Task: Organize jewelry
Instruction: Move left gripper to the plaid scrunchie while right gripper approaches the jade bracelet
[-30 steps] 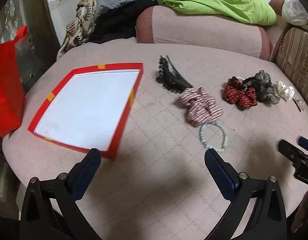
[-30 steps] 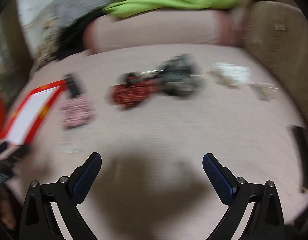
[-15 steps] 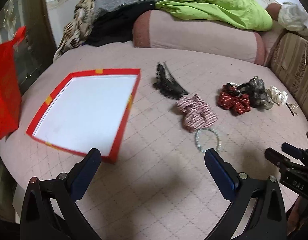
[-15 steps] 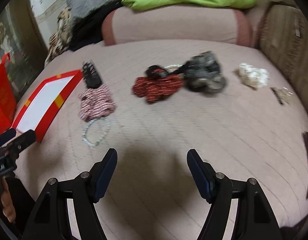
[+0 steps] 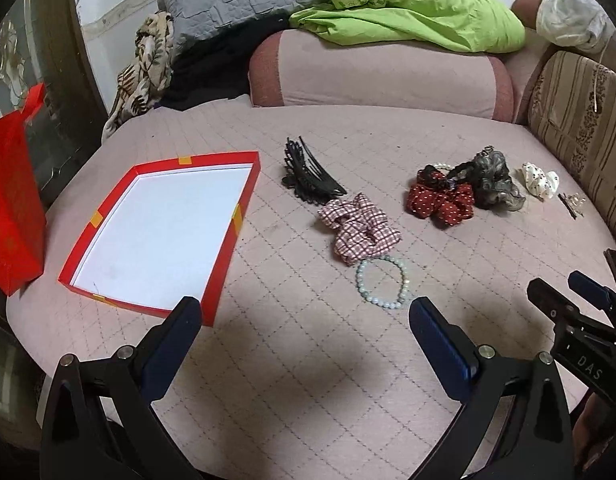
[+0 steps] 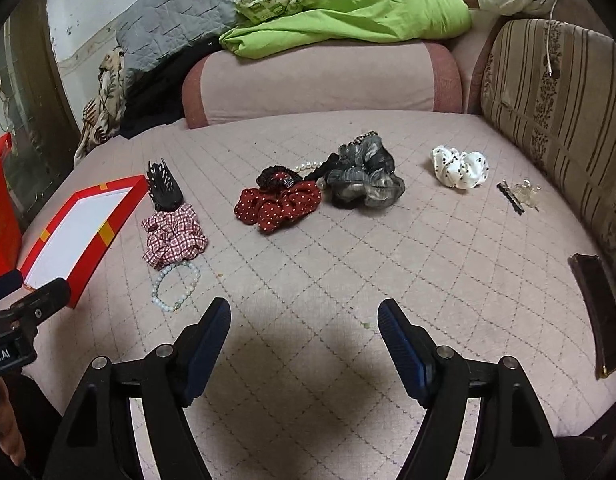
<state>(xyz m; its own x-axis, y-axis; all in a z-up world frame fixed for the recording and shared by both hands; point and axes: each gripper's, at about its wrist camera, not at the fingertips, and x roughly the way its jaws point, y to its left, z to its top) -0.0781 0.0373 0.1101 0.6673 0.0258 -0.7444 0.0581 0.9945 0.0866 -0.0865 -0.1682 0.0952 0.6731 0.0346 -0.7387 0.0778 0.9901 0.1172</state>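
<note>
An empty red box with a white floor (image 5: 160,236) (image 6: 76,232) lies at the left of the pink quilted cushion. Right of it lie a black claw clip (image 5: 308,178) (image 6: 162,186), a plaid scrunchie (image 5: 358,228) (image 6: 172,236), a pale bead bracelet (image 5: 382,284) (image 6: 175,286), a red dotted scrunchie (image 5: 440,200) (image 6: 278,206), a grey scrunchie (image 5: 494,180) (image 6: 364,178), a white dotted scrunchie (image 5: 540,180) (image 6: 460,166) and small hair clips (image 6: 520,194). My left gripper (image 5: 306,320) is open and empty, near the bracelet. My right gripper (image 6: 304,320) is open and empty, nearer the front edge.
A red paper bag (image 5: 12,200) stands left of the box. A pink bolster (image 5: 380,76) with green cloth (image 5: 408,20) lies behind. A striped sofa back (image 6: 556,100) bounds the right. A dark flat phone-like thing (image 6: 598,312) lies at the right edge.
My right gripper's jaws have narrowed from wide open but remain open, and its view has swung left and steadied. My left gripper has pulled back slightly; the items have not moved.
</note>
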